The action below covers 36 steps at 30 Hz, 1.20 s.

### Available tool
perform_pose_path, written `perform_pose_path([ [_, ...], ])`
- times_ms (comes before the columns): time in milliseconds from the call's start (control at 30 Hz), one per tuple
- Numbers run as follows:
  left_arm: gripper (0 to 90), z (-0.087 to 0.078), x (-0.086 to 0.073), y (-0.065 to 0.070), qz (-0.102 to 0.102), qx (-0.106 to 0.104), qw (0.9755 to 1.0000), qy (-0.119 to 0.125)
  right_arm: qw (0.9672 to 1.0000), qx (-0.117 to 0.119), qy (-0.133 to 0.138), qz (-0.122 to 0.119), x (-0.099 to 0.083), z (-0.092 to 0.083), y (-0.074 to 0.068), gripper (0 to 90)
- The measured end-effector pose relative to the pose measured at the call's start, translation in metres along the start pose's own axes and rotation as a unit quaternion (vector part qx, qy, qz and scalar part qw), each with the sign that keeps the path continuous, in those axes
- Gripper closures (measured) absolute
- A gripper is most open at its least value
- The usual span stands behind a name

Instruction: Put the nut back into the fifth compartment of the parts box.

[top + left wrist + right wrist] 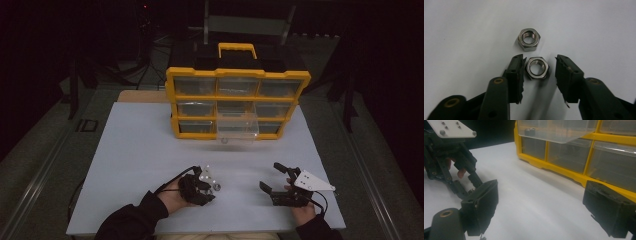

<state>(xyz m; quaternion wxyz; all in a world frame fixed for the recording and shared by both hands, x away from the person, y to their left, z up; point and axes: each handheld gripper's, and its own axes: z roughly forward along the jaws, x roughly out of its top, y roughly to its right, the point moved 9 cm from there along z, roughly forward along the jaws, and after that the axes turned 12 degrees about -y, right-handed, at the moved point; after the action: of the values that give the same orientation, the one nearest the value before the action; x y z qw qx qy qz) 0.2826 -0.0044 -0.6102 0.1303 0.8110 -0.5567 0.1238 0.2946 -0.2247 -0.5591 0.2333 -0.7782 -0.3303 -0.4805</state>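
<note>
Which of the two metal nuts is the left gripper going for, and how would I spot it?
Start at the white table, near its front edge, where the left gripper points down at two steel hex nuts. The nearer hex nut lies flat between the jaws, against one pad and clear of the other. The farther hex nut lies just beyond the jaw tips.

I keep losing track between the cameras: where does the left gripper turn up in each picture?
High view: left gripper sits lower left of centre on the white table, over a nut.
Left gripper view: its own jaws rise from the bottom, either side of the nearer nut.
Right gripper view: it stands at the upper left, reaching down to the table.
Shared landmark: the white table top.
</note>
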Motion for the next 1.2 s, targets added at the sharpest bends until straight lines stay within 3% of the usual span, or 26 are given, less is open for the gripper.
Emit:
perform_pose_path([
  [400, 68.9, 0.000, 0.001, -0.003, -0.001, 0.005, 1.0000, -0.008, 1.0000, 0.000, -0.001, 0.000, 0.000, 0.000, 0.000, 13.1],
  [700, 69.1, -0.003, 0.001, -0.004, -0.003, 0.006, 0.9999, -0.010, 1.0000, 0.000, -0.001, 0.000, 0.000, 0.000, 0.000, 13.1],
  [1200, 69.2, -0.049, 0.014, -0.015, -0.014, 0.024, 0.9993, 0.026, 1.0000, 0.000, -0.001, 0.000, 0.000, 0.001, 0.000, 13.1],
])
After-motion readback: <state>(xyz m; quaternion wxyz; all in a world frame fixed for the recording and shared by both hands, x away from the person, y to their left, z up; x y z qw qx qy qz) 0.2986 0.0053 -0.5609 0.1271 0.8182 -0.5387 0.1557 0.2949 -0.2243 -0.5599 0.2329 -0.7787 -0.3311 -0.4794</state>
